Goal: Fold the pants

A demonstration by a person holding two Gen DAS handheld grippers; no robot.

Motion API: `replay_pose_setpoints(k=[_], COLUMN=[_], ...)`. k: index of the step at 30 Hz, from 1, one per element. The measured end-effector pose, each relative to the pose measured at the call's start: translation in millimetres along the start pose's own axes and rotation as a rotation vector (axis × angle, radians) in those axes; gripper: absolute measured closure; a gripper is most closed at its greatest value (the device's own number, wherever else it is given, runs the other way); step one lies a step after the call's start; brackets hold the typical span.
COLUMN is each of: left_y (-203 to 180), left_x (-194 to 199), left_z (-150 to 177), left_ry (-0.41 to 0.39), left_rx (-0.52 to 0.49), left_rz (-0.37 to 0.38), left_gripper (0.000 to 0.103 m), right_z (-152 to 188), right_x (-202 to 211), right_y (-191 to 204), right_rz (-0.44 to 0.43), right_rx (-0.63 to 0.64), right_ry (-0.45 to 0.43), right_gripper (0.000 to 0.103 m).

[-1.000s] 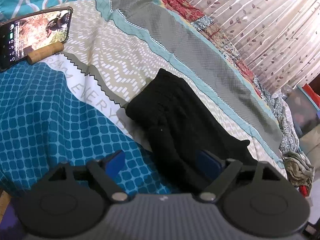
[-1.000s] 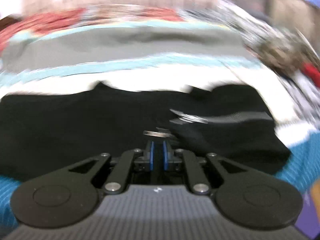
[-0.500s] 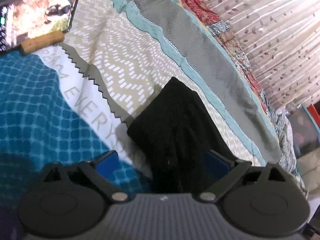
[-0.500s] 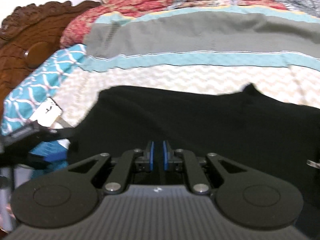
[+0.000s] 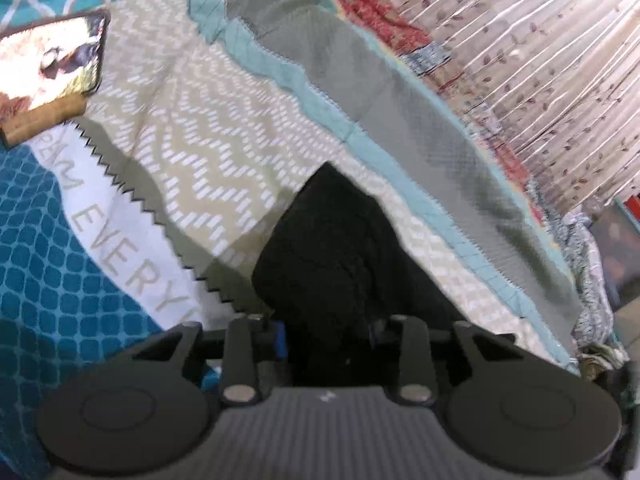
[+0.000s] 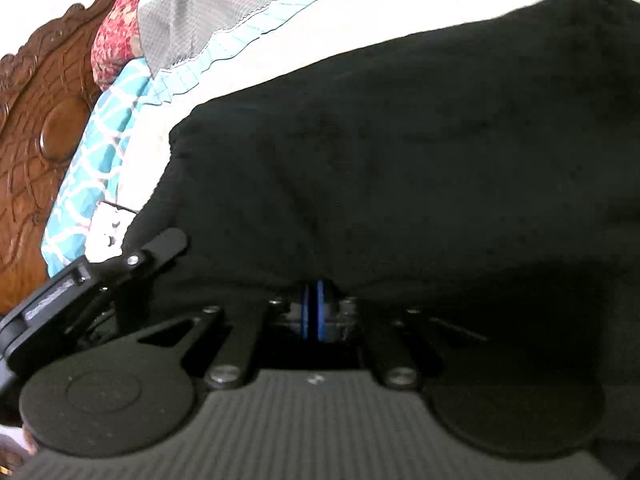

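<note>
Your left tongs (image 5: 326, 338) have just been closing and now grasp a bunched fold of the black knit pants (image 5: 328, 256), low in the frame's centre, lying on the patchwork quilt (image 5: 208, 148). Your right tongs (image 6: 313, 314) are clenched, pads together at the pants' near edge. A phone (image 5: 52, 64) leans upper left.

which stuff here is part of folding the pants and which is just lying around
Job:
black pants
left gripper, jaws just closing on the pants
right gripper, shut at the pants' edge

Lying about:
phone
wooden stick
bedspread
curtain
headboard
</note>
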State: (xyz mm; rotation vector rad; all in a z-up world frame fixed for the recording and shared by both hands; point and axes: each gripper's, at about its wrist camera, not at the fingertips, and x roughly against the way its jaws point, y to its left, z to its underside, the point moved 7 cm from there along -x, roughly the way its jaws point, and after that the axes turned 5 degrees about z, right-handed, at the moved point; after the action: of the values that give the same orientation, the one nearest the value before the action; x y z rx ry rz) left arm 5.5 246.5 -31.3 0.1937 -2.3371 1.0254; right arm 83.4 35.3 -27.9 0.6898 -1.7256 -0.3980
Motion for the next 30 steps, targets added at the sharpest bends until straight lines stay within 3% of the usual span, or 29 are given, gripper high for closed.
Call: replay_pose_setpoints(k=[4,7,11,17,18,20,21,22,24,27,30], left_y=[-37.5,-68.9,-110.4,-167.9,-175.8,-187.8,-190.3,-194.2,-199.6,-200.9,-180.6], left_x=[14.4,22.1,24.2,-2.9,-11.5,-27.4,-30.7,-30.7,-17.5,14.1,40.9], left_z=[3.5,7.5,23.2,79.2,92.9,124.0,136.5,147.7,154.5,143.3,115.2], left_ry=[-0.036,-0.063,-0.078,0.028,0.063,0.147,0.192,0.229,0.219,0.150,0.097], left_rx=[-0.101,-0.203,-0.330,-0.518,-0.569,-0.686,-0.719,-0.750,-0.802,-0.815,-0.717], left_rz=[0.031,0.050,0.080,0.141,0.144,0.117,0.114,0.127,0.162,0.226,0.246], left_gripper=[0.075,0.075,0.075,0.075,0.071,0.053,0.045,0.044,0.040,0.020,0.018], right_z=[3.5,3.9,5.4,7.3,6.6,5.4,5.4,6.1,8.0,11.4,11.0], right_x=[11.2,33.9,70.1,111.7,115.0,115.5,115.9,117.2,122.0,119.9,121.8], right_y=[3.5,-0.7,-28.7,-73.3,-81.7,-89.7,-93.5,-97.9,-106.8,-109.4,-107.8], right_rz=[-0.021,-0.027,-0.020,-0.035,-0.024,-0.007,-0.003,0.009,0.022,-0.045,-0.066], right_rx=[0.014,0.058,0.023,-0.080,-0.103,-0.144,-0.162,-0.179,-0.208,-0.259,-0.251], right_ry=[-0.029,-0.108,-0.211,-0.315,-0.326,-0.347,-0.356,-0.367,-0.390,-0.373,-0.365], right_gripper=[0.094,0.090,0.090,0.090,0.089,0.085,0.073,0.066,0.039,0.036,0.035])
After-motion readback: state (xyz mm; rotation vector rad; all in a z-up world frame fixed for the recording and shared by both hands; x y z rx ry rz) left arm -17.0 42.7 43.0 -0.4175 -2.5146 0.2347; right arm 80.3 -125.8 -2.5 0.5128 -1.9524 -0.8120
